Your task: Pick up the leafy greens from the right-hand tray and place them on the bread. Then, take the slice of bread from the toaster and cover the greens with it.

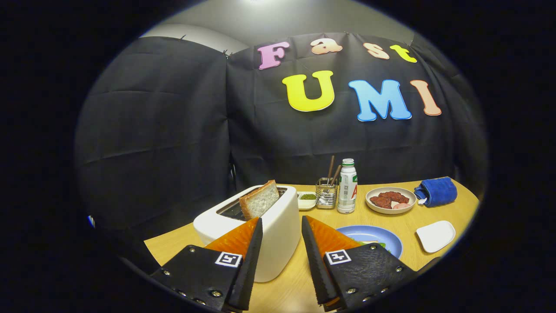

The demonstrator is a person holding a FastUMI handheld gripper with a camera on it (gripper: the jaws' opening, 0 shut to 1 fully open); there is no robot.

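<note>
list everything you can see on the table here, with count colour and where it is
toaster: 1, white, just ahead of the fingers, partly between them
bread slice: 1, tan crust, standing up out of the toaster slot
blue plate: 1, blue, behind the right finger, something green on it
small dish: 1, white with green contents, beside the toaster's far end
utensil holder: 1, metal, brown sticks in it, next to the small dish
bottle: 1, white with green cap, right of the holder
meat plate: 1, pale with dark red pieces, right of the bottle
cloth: 1, blue, rolled, beyond the meat plate
white tray: 1, white, right of the blue plate
table: 1, light wood
tool: 1, fingers apart, holding nothing
</note>
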